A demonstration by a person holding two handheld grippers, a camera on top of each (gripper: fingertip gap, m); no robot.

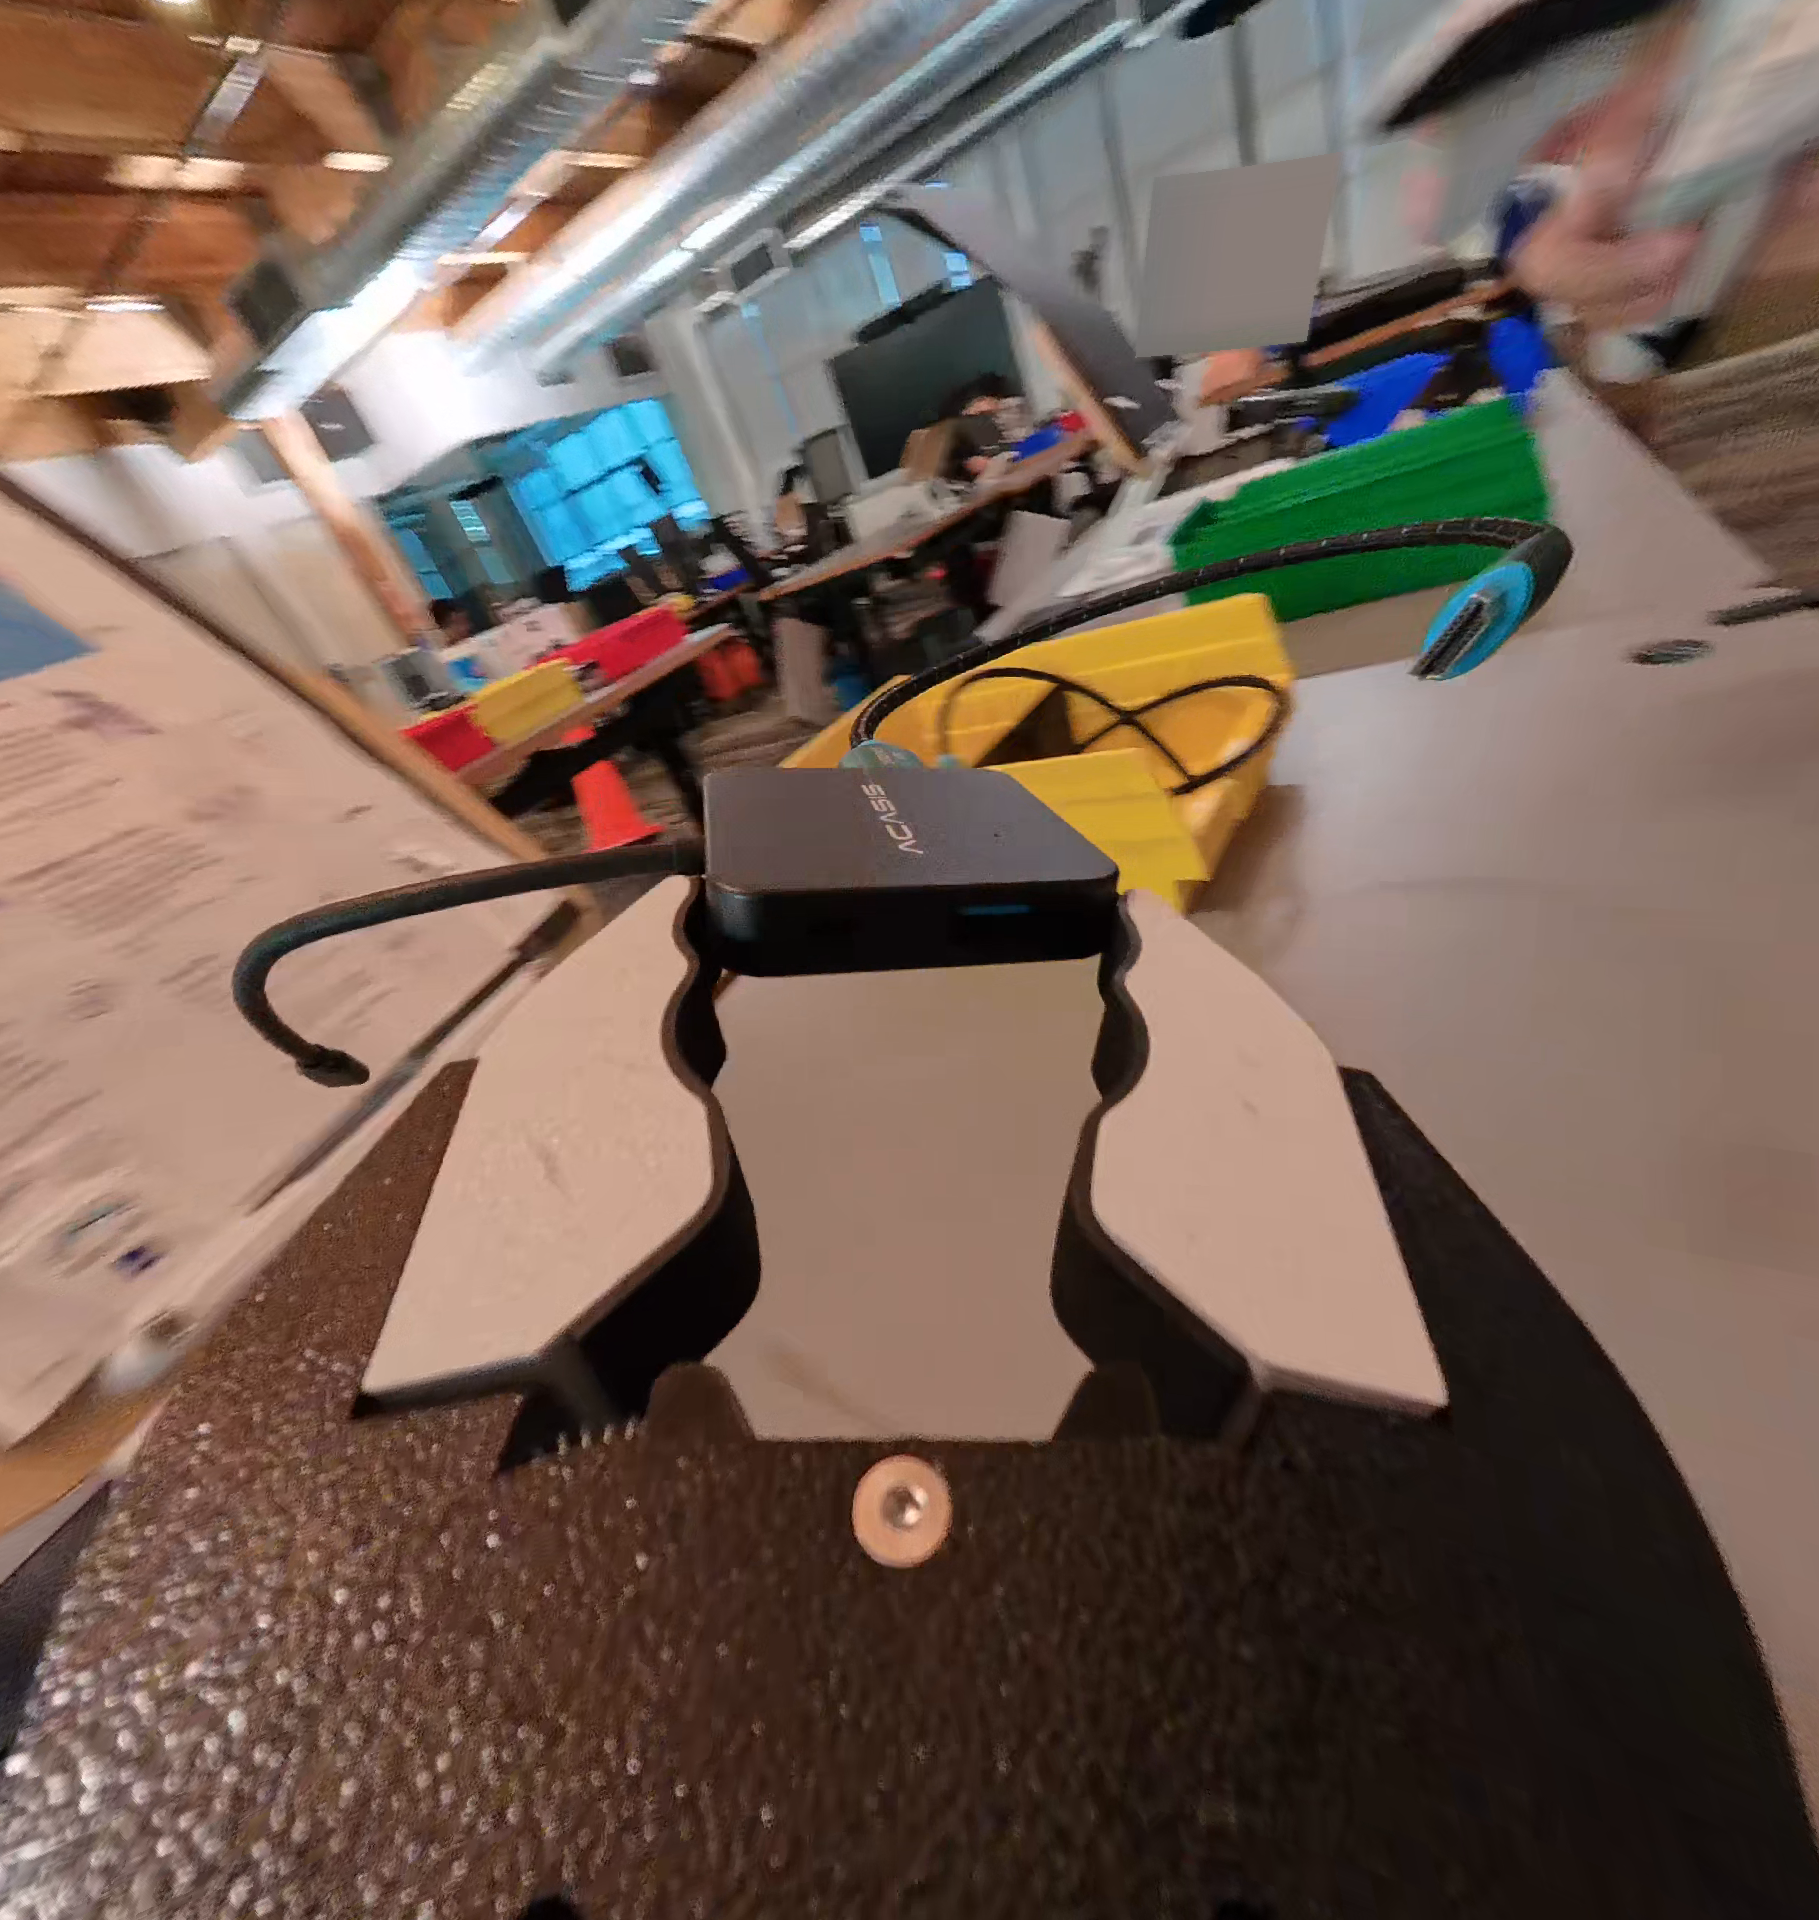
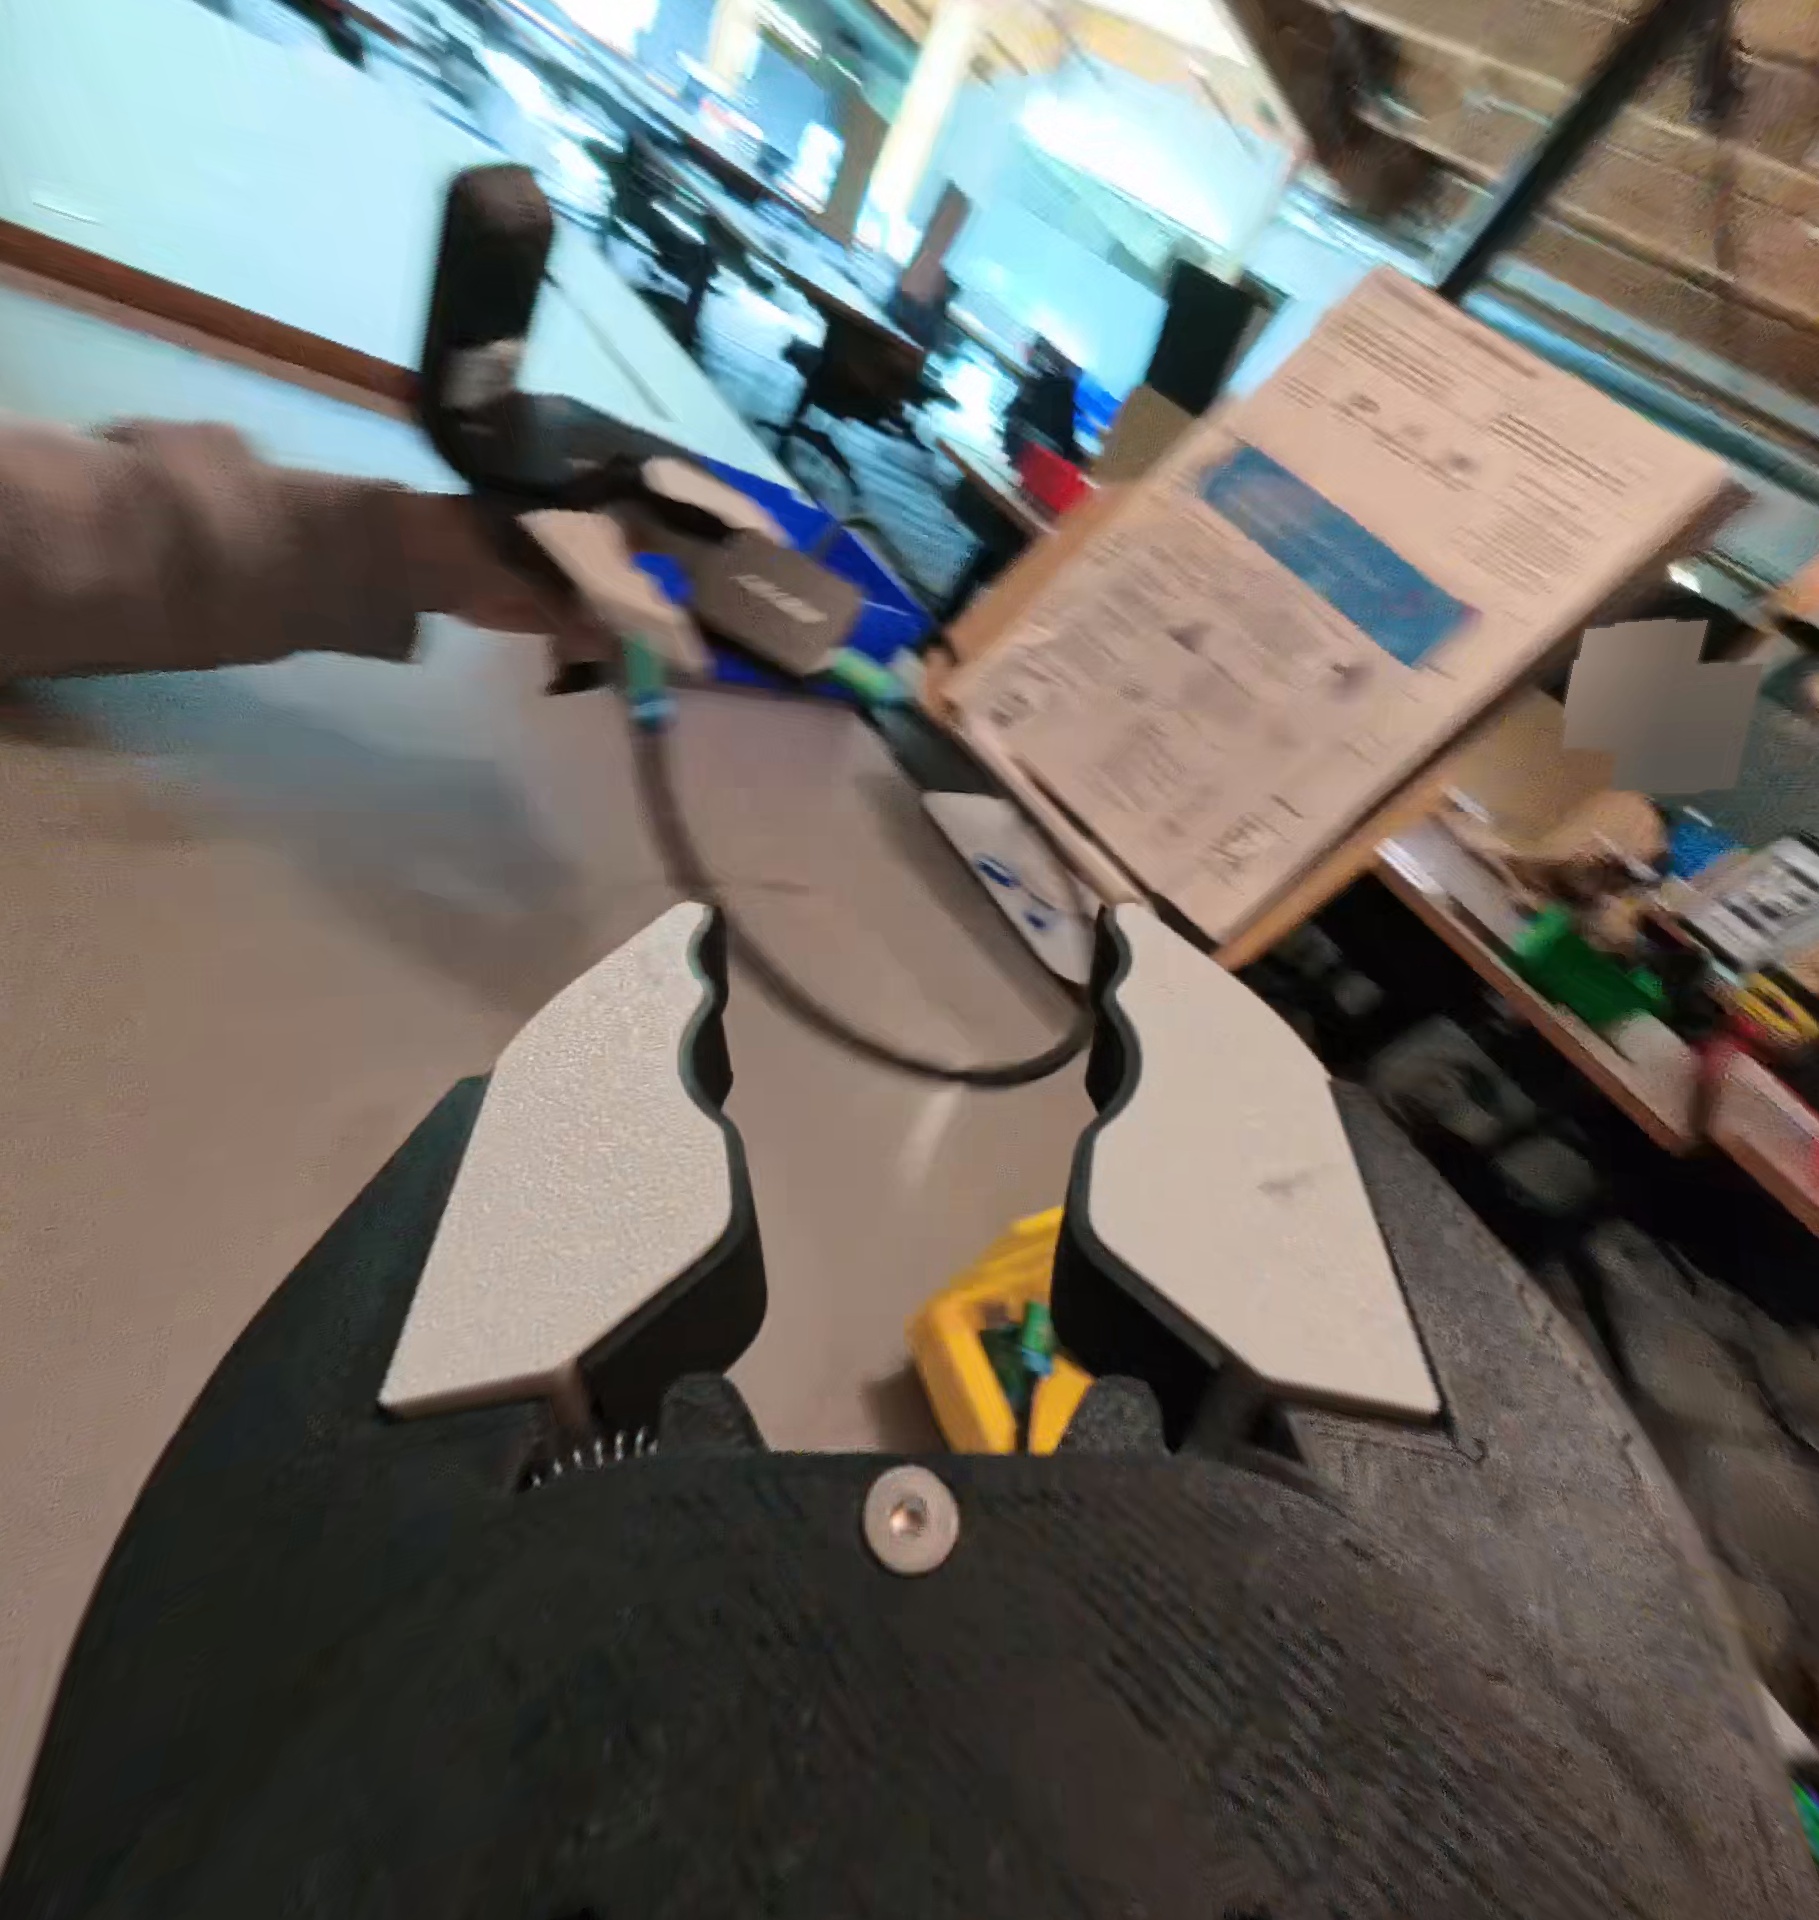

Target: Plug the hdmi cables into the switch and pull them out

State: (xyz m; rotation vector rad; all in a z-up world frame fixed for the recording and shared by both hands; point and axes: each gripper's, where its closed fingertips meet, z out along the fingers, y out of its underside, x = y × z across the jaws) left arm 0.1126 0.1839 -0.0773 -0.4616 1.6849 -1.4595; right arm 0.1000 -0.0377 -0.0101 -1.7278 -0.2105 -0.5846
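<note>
Switch [image 1: 889, 847] — one, black, flat, square with rounded corners; light lettering printed on the top face, not transcribed. Pinched at its near edge between the two pale fingertips of the left gripper [image 1: 910, 935], held in the air above the table [image 1: 1507, 987]. One blue port on the near face.

HDMI cable [image 1: 1248, 582] — one counted with certainty, braided black. One teal-collared end seated in the far side of the switch; the other end, a blue-bodied plug [image 1: 1476, 618], free and curled in the air over the table's far right part, touching nothing.

Short black lead [image 1: 385, 914] — one, leaving the left side of the switch, curving down to a loose end.

Left gripper, seen from the right wrist view [image 2: 676, 582] — closed on the switch [image 2: 780, 603], green connector ends visible at the switch's edges; detail blurred. Sleeved arm [image 2: 157, 551] behind it.

Right gripper [image 2: 910, 945] — fingers spread apart, nothing between them; a black cable loop [image 2: 884, 1039] passes beyond the tips, contact with the right finger not determinable.

Yellow bin [image 1: 1144, 727] — one, on the table just behind the switch, with a thin black cord looped inside; in the right wrist view [image 2: 978, 1340] holding small green items.

Green bin [image 1: 1383, 499] — one, toward the table's far edge.

Poster board [image 2: 1300, 582] — one, printed sheet with a blue block, leaning at the table's edge; text blurred, not legible.
</note>
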